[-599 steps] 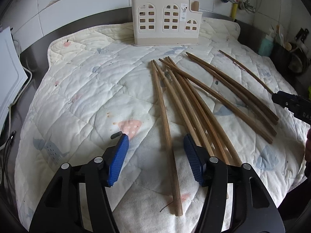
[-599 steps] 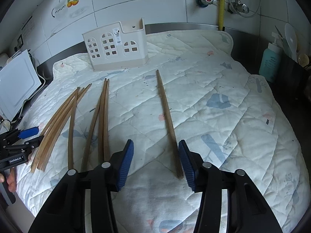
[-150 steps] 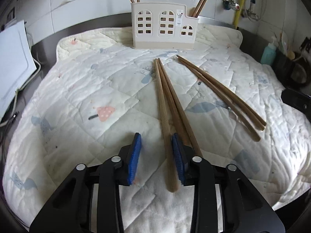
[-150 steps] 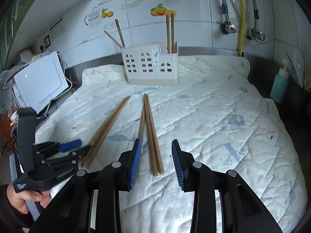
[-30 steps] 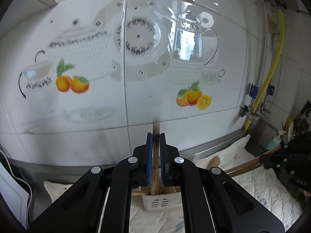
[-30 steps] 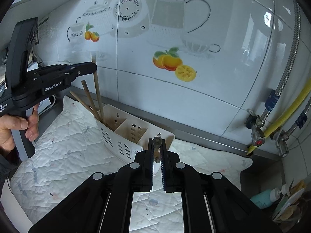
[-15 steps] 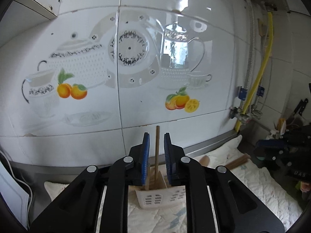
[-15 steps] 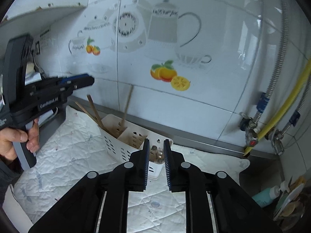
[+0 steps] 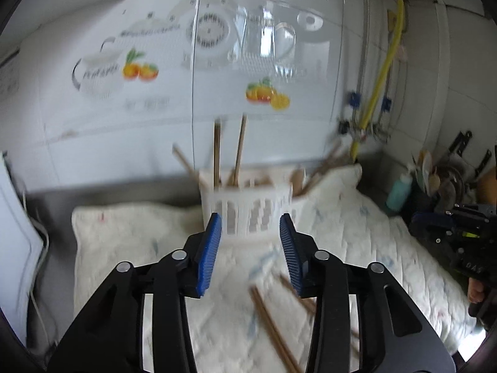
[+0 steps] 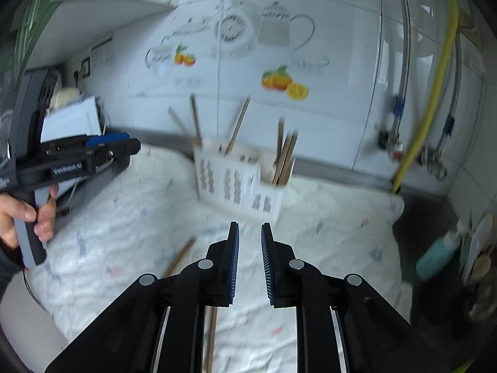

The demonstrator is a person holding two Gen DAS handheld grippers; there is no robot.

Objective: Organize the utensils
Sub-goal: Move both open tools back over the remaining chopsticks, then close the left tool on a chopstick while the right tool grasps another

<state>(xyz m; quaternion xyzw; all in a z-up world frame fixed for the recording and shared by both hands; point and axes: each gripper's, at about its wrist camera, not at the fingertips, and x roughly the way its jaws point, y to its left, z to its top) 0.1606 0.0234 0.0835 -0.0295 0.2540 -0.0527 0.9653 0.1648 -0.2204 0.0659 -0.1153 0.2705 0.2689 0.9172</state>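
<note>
A white utensil holder stands at the back of the quilted mat, with several wooden chopsticks standing in it. It also shows in the right wrist view with chopsticks in its right compartment. My left gripper is open and empty, in front of and above the holder. My right gripper is open a little and empty. Loose chopsticks lie on the mat below the left gripper; one more lies left of the right gripper. Both views are blurred.
A tiled wall rises behind the holder. A yellow hose and taps are at the right. A teal bottle and dark utensil rack stand right of the mat. A white appliance is at the left.
Both grippers have let go of their chopsticks into the holder, opened and drawn back and down from it. The mat and loose chopsticks have come into view.
</note>
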